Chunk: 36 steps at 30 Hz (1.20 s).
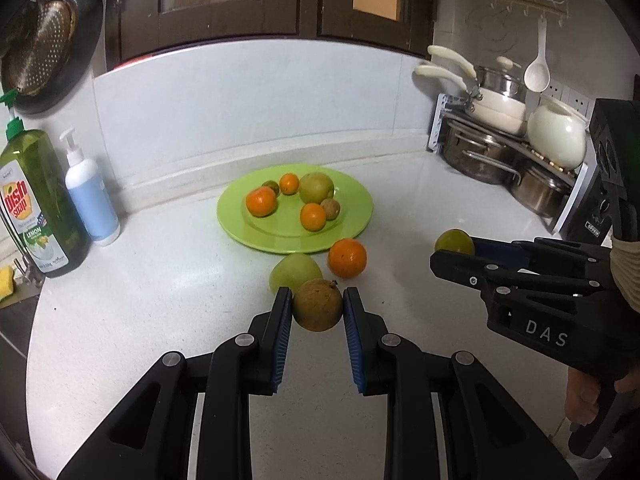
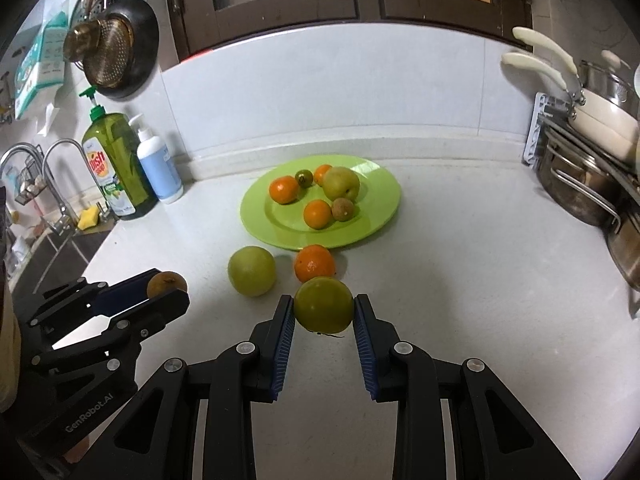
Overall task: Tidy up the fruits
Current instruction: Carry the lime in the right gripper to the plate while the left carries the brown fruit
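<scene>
My left gripper (image 1: 317, 308) is shut on a round brown fruit (image 1: 318, 305), held above the white counter. My right gripper (image 2: 324, 312) is shut on a green-yellow fruit (image 2: 324, 305). Each gripper shows in the other's view: the right gripper (image 1: 454, 250) with its green-yellow fruit (image 1: 454, 242), the left gripper (image 2: 168, 290) with its brown fruit (image 2: 166, 283). A green plate (image 1: 352, 224) (image 2: 380, 200) at the back holds several fruits: oranges, a large green one, small brown and dark ones. On the counter before the plate lie a pale green fruit (image 1: 295, 272) (image 2: 252, 271) and an orange (image 1: 347, 258) (image 2: 315, 263).
A dish soap bottle (image 1: 36, 204) (image 2: 116, 164) and a white-blue pump bottle (image 1: 90, 196) (image 2: 158, 164) stand at the left by the sink and taps (image 2: 52, 176). A rack with pots and pans (image 1: 504, 140) (image 2: 588, 152) fills the right corner. A strainer (image 2: 112, 52) hangs on the wall.
</scene>
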Each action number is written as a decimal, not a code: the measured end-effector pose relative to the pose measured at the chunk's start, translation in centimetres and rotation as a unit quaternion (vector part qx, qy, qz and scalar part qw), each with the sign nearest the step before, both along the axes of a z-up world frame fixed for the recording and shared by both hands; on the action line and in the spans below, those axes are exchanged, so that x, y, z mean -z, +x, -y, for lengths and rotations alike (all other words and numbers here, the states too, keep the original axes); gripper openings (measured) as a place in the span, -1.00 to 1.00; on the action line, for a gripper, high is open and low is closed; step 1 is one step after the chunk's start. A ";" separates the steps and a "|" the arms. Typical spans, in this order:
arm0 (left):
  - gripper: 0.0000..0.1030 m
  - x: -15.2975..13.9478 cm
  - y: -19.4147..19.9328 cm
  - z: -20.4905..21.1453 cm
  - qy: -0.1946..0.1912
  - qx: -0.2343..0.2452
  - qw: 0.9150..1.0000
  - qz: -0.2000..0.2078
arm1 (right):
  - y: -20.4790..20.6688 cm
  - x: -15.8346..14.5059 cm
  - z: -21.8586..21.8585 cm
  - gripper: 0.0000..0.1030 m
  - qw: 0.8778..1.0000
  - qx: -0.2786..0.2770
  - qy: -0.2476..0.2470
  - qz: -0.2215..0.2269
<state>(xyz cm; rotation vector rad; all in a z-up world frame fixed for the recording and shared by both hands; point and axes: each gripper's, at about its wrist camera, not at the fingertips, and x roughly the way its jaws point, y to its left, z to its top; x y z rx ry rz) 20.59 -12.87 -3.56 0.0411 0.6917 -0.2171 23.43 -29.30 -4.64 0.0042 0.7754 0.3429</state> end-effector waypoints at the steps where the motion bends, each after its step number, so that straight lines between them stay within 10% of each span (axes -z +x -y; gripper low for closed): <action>1: -0.49 -0.2 -0.1 0.0 -0.001 0.000 1.000 0.003 | -0.1 -0.1 0.0 -0.40 1.000 0.000 0.000 0.002; 36: -0.49 -4.2 5.6 -0.9 -0.007 -0.024 0.999 0.048 | 4.5 -3.9 -1.9 -0.40 0.998 -0.022 -0.016 0.062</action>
